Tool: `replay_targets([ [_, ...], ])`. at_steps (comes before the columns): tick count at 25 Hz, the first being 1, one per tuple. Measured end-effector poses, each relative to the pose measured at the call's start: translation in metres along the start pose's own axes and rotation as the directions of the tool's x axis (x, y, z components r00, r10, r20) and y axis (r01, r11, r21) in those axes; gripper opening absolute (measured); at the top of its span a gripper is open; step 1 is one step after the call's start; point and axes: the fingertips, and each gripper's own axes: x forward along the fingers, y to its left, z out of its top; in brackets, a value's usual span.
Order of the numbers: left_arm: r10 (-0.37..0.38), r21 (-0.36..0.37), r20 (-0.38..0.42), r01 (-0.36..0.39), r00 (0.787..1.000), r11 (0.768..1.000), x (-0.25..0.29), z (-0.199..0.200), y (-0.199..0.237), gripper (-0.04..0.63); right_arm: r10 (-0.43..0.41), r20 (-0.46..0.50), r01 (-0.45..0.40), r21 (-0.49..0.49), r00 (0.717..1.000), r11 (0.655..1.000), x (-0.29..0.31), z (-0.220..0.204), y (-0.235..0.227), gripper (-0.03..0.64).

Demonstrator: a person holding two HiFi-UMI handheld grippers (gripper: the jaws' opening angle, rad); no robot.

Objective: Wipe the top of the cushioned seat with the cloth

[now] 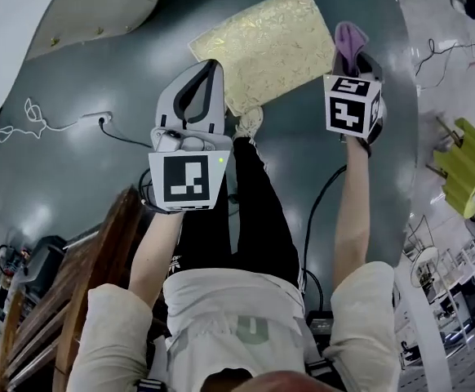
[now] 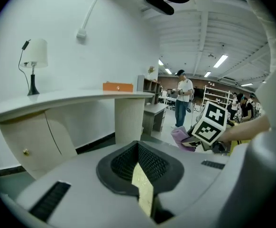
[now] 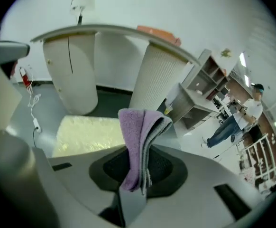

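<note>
Finding 1, left of the cushioned seat [image 1: 268, 43]: a white cable [image 1: 46, 123] lies on the dark floor well apart from it. A wooden chair [image 1: 82, 284] stands nearer the person. Neither bears on the work.

Finding 2: the left gripper [image 1: 208, 70] is held over the seat's near-left edge, pointing forward and level. Its jaws stand together on nothing. The thin gold strip seen in the slit between them is judged to be the seat below, not a thing held.

Finding 3: the seat, gold and patterned, lies low ahead of the person. Its top is bare and nothing touches it.

Finding 4: the right gripper [image 1: 353, 55] is just beside the seat's right edge. Its jaws are clamped on the folded purple cloth [image 1: 349, 36], whose free end stands out past the jaw tips. The cloth is clear of the seat.

Assessment: the step in hand appears to be the approach, and no wiping contact is made. The next move calls for bringing the cloth's free end down flat on the seat top, then sweeping across it. The seat looks light and may slide, so the left gripper may be needed to steady its edge.

Markings: each gripper's cube carries black-and-white square patterns and no words. A white mark on the trouser leg is too small to read. The orange box [image 2: 117, 86] on the desk [image 2: 67, 99] beyond the seat shows no legible print.
</note>
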Motion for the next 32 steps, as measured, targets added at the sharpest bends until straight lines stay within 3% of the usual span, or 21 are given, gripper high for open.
replay_targets([
  [3, 0.0, 0.031, 0.006, -0.001, 1.0, 1.0, -0.026, 0.053, 0.0, 0.006, -0.027, 0.15, 0.002, 0.167, 0.988, 0.986, -0.09, 0.05, 0.0, 0.091],
  [6, 0.013, 0.041, 0.046, -0.015, 0.999, 0.999, -0.049, 0.11, -0.001, 0.006, -0.06, 0.296, -0.032, 0.298, 0.953, 0.954, -0.18, 0.092, -0.004, 0.091],
  [10, -0.001, 0.011, 0.124, 0.0, 0.992, 1.0, -0.093, 0.183, -0.013, 0.006, -0.094, 0.432, -0.053, 0.317, 0.897, 0.947, -0.297, 0.126, 0.0, 0.091],
  [17, -0.078, 0.089, 0.24, 0.058, 0.968, 0.994, -0.17, 0.258, -0.04, 0.006, -0.179, 0.596, -0.044, 0.339, 0.783, 0.94, -0.421, 0.148, 0.016, 0.091],
  [20, -0.101, 0.114, 0.256, 0.074, 0.961, 0.991, -0.19, 0.265, -0.046, 0.006, -0.168, 0.611, -0.063, 0.338, 0.774, 0.939, -0.44, 0.142, 0.03, 0.091],
  [32, -0.132, 0.127, 0.268, 0.101, 0.954, 0.987, -0.199, 0.267, -0.043, 0.006, -0.164, 0.589, -0.055, 0.337, 0.792, 0.94, -0.443, 0.14, 0.039, 0.091],
])
